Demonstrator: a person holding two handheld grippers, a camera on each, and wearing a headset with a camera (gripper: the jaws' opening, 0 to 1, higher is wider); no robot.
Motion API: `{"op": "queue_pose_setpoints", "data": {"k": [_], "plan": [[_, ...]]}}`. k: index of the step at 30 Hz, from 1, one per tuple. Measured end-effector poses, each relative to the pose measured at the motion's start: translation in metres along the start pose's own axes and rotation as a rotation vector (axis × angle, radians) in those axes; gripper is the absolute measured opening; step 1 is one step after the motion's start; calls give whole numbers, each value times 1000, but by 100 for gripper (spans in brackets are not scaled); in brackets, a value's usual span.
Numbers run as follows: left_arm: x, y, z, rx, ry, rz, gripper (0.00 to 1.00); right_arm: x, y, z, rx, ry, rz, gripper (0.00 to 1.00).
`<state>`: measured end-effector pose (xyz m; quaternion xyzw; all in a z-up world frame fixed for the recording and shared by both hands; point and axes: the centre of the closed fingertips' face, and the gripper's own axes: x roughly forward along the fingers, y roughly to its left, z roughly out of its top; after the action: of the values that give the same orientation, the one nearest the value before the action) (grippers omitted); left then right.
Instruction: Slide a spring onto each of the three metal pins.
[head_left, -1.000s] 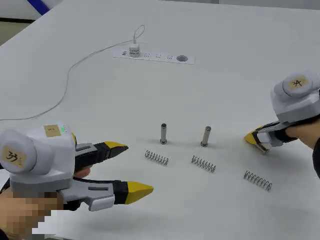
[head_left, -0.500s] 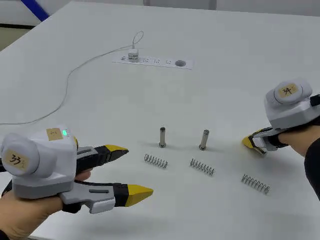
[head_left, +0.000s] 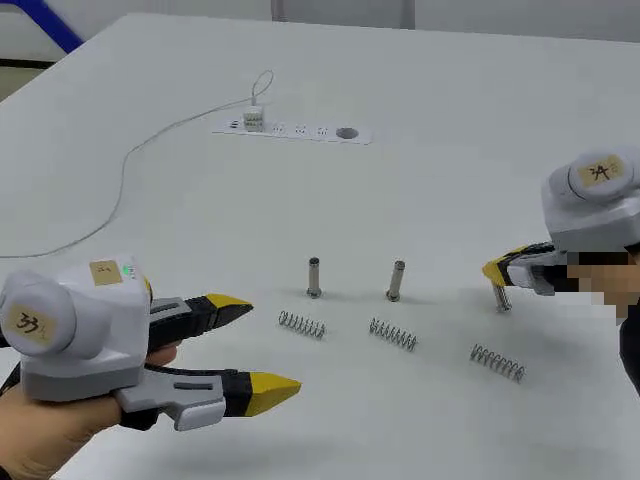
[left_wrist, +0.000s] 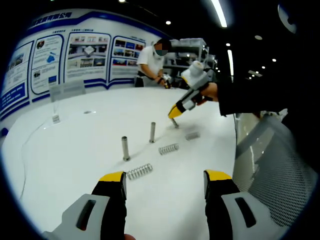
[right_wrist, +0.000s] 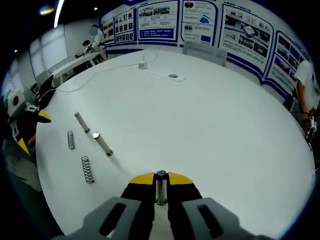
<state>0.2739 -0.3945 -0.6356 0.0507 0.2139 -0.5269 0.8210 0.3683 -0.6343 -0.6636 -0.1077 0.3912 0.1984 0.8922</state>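
Two metal pins (head_left: 314, 277) (head_left: 396, 281) stand upright on the white table (head_left: 430, 190). In front of them lie three springs (head_left: 301, 324) (head_left: 392, 334) (head_left: 497, 362). My right gripper (head_left: 495, 270) is shut on a third pin (head_left: 502, 298), which it holds about upright with the lower end at the table, to the right of the standing pins. That pin (right_wrist: 160, 187) sits between the yellow tips in the right gripper view. My left gripper (head_left: 262, 345) is open at the lower left, holding nothing, with its tips facing the nearest spring (left_wrist: 139, 171) and the pins (left_wrist: 125, 148) (left_wrist: 152, 132).
A white power strip (head_left: 295, 130) with a plug and a thin cable (head_left: 140, 150) lies at the back of the table. Another person (left_wrist: 152, 60) works at a far bench. A grey mesh surface (left_wrist: 280, 165) shows beyond the table edge.
The right gripper has brought its pin from a slant to about upright over the table. The left gripper has stayed open in about the same place. The head camera shifted.
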Motion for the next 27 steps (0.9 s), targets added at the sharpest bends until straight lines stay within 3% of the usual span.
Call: {"op": "queue_pose_setpoints", "data": {"k": [18,27], "plan": [[-1,-1,0,15,7,-1,64,-16,3,-10,42,-85,-26,9],[-1,-2,-1,20,13,-2,64,-20,3,-13,55,-90,-25,9]]}}
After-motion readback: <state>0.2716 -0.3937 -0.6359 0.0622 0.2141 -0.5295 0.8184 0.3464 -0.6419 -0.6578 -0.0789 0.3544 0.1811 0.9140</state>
